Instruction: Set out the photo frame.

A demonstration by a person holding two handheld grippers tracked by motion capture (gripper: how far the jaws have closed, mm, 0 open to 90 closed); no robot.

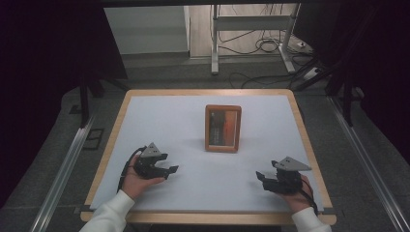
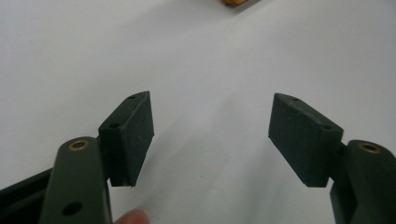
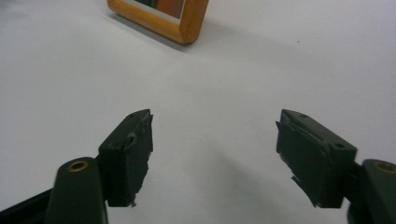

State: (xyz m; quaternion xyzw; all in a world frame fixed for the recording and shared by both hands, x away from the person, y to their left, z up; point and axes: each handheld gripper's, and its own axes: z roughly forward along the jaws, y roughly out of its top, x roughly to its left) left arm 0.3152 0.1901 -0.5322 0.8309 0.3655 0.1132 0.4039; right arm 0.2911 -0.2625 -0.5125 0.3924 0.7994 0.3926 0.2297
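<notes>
Both grippers rest low at the near edge of the table [image 1: 121, 104], jaws spread and empty: the left gripper [image 1: 169, 170] at near left, the right gripper [image 1: 261, 176] at near right. Between and beyond them lies the wooden picture frame [image 1: 223, 128], flat at centre, long axis running near to far. It sits far-left of the right gripper, which looks slightly nearer.
</notes>
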